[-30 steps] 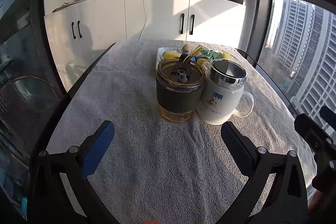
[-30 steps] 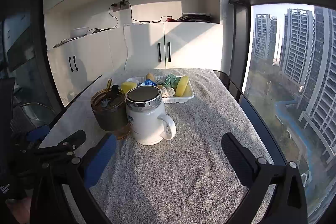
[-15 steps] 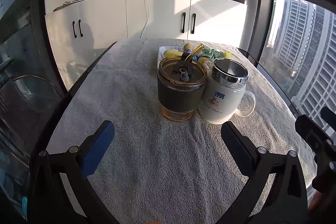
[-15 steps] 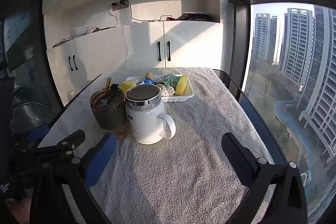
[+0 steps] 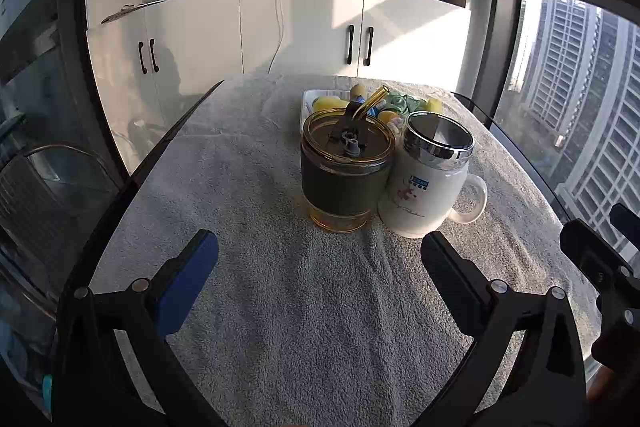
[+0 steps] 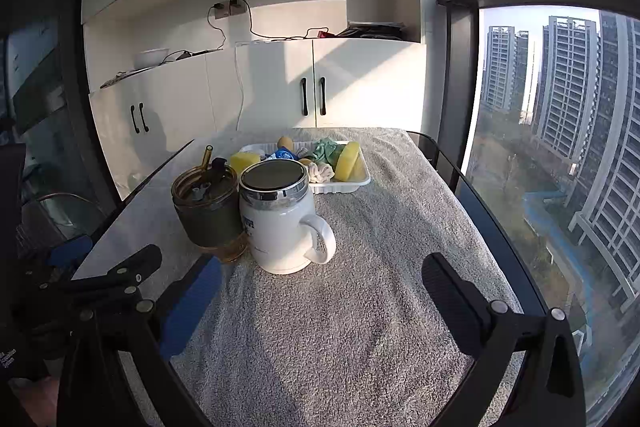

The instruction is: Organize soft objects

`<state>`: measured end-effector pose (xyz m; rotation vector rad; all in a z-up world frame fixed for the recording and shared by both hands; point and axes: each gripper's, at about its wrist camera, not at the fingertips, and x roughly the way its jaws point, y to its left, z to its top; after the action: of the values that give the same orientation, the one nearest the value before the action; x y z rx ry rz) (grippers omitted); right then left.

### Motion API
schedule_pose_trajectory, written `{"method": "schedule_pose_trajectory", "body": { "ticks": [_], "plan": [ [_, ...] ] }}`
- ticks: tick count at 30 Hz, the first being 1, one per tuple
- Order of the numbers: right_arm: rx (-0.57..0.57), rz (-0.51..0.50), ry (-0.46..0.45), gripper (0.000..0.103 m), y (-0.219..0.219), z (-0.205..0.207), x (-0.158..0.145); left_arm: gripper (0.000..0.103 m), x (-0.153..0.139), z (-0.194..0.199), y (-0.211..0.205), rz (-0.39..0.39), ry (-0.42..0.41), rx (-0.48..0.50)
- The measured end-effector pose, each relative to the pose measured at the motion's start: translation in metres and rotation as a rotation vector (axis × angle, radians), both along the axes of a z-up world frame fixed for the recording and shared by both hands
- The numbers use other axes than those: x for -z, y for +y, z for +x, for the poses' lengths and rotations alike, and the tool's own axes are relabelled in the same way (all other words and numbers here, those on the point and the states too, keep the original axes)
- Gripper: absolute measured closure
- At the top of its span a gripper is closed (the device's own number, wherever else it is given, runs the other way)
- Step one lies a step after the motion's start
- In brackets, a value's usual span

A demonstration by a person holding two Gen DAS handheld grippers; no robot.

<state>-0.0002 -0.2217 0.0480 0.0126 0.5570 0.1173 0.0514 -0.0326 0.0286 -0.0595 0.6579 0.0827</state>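
A white tray [image 6: 352, 185] at the far end of the table holds soft items: yellow sponges [image 6: 347, 166], a green cloth [image 6: 326, 151], a white cloth [image 6: 320, 171] and a blue packet [image 6: 282, 155]. In the left wrist view the tray [image 5: 306, 103] is mostly hidden behind the cups. My left gripper [image 5: 320, 267] is open over bare towel, short of the cups. My right gripper [image 6: 320, 287] is open too, in front of the white mug, holding nothing.
An amber glass cup [image 5: 346, 167] with dark sleeve, lid and straw stands beside a white mug [image 5: 428, 179] with a chrome lid, mid-table on a grey towel [image 5: 300, 307]. White cabinets [image 6: 280, 95] stand behind; a window [image 6: 560, 147] is at right. Table edges drop off both sides.
Both views have shifted only slightly; the cups sit marginally farther right in the left wrist view. Both grippers stay open and nothing on the table has moved.
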Motion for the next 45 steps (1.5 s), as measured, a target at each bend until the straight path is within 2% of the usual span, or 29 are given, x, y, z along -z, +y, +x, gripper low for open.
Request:
{"method": "schedule_pose_trajectory", "body": {
  "ticks": [45],
  "plan": [
    [-0.003, 0.000, 0.015, 0.001, 0.0004, 0.0042, 0.0038, 0.000, -0.0023, -0.0013, -0.0029, 0.022, -0.029, -0.001]
  ]
}}
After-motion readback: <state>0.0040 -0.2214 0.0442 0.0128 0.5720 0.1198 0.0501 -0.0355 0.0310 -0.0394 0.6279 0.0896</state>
